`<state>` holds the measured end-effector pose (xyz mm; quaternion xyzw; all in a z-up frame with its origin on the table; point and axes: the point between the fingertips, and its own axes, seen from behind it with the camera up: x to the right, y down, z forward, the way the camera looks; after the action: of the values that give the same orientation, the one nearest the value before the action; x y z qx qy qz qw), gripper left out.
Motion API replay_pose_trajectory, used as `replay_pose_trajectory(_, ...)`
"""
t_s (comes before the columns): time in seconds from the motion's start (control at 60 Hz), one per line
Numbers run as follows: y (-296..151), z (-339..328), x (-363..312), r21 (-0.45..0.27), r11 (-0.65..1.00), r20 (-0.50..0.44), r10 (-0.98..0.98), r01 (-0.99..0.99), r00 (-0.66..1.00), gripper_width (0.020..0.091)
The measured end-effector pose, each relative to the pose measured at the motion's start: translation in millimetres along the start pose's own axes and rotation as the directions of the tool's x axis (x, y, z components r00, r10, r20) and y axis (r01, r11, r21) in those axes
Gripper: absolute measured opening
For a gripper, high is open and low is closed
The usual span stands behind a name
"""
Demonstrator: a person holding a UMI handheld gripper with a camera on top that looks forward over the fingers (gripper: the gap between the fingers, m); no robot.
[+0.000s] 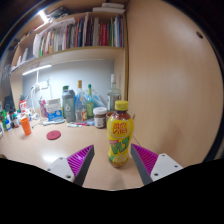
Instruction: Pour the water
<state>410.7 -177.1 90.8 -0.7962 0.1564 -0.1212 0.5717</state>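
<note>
- A plastic drink bottle (120,134) stands upright on the wooden desk (60,150), a little right of the frame's centre and low in it.
- The bottle has a yellow screw cap, a narrow neck and a bright label in yellow, green and red; the print on the label is too small to read. What is inside cannot be made out behind the label.
- The gripper (115,162) sits at the bottom of the frame with its jaws released: the bottle stands between the two fingers, resting on the desk, with a gap showing on each side.
- The fingers' pads (81,158) are magenta, one left and one right of the bottle's lower half.
- In the left middle of the frame, at the back of the desk, stands a cluster of bottles and jars (78,104), well apart from the task's bottle.
- A small round red lid or dish (53,134) lies flat on the desk, left of centre.
- An orange cup (25,125) stands near the left edge.
- In the upper left a shelf of books (78,37) runs across, with a lit strip lamp (36,70) beneath it.
- A plain pale wall panel (170,70) fills the right of the frame.
</note>
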Motion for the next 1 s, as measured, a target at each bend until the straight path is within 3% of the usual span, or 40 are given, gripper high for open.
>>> replay_pose_trajectory(0.3,-6,94,18,0.066,0.998,0.016,0.003,-0.004,1.0,0.081)
replay_pose_trajectory(0.367,-7,104,17,0.066,0.998,0.026,-0.011,0.009,1.0,0.0749)
replay_pose_trajectory(0.433,2,112,21,0.035,0.999,0.017,-0.008,0.008,1.0,0.0475)
replay_pose_trajectory(0.583,1,119,21,0.035,0.999,-0.021,0.04,-0.04,0.999,0.0414)
replay_pose_trajectory(0.6,2,121,20,0.025,0.999,-0.025,0.046,-0.045,0.999,0.0424)
replay_pose_trajectory(0.65,4,122,16,-0.011,0.998,-0.034,0.056,-0.057,0.998,0.0344)
replay_pose_trajectory(0.717,3,123,2,-0.076,0.995,-0.014,0.07,-0.071,0.997,0.0315)
replay_pose_trajectory(0.767,-11,120,-22,-0.084,0.993,0.041,0.09,-0.086,0.995,0.0295)
replay_pose_trajectory(0.833,-51,108,-62,-0.039,0.998,0.127,0.046,-0.042,0.991,0.0295)
replay_pose_trajectory(1.0,-172,103,-164,0.108,0.955,0.135,-0.291,0.278,0.947,0.0294)
